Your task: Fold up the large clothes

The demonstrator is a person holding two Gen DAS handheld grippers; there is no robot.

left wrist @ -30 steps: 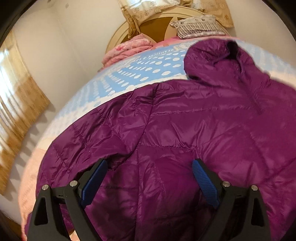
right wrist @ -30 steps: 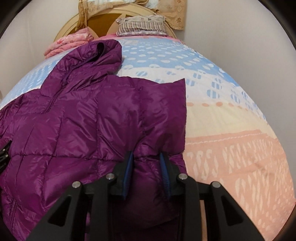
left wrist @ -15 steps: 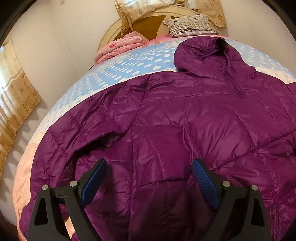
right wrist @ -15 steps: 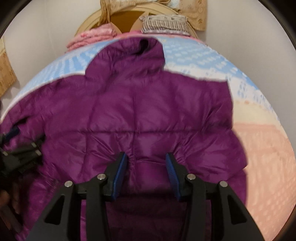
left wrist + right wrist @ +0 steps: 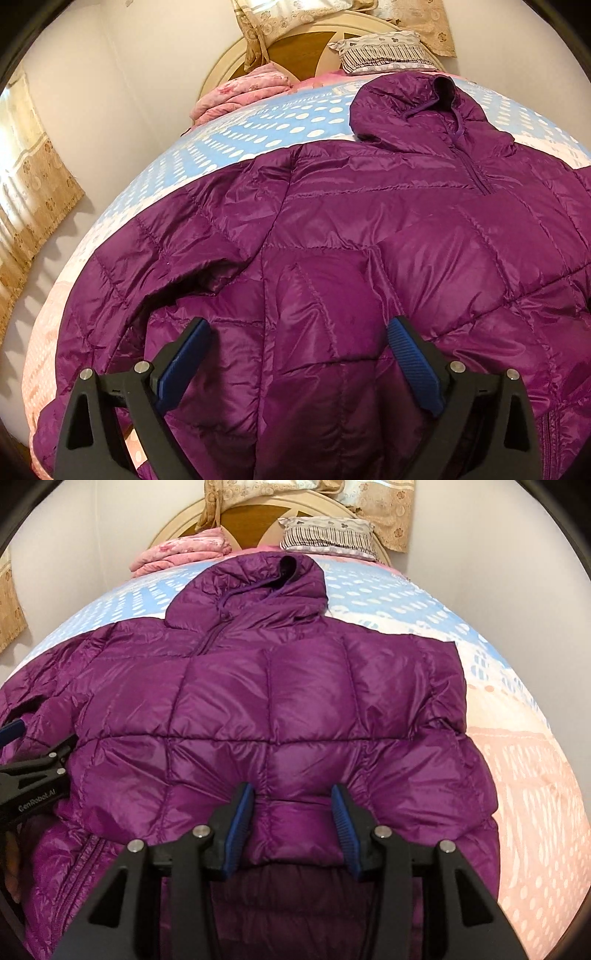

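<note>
A bed [image 5: 155, 192] fills the room from wall to wall, covered by a sheet printed in blue with white dots near the head and pink toward the foot. At its head stands a rounded cream headboard [image 5: 258, 513] with brown wooden panels. A striped pillow [image 5: 328, 535] and a folded pink blanket [image 5: 184, 552] lie against it. The walls [image 5: 140, 92] are plain and pale. Beige patterned curtains [image 5: 33, 206] hang at the left, with bright daylight behind them.
</note>
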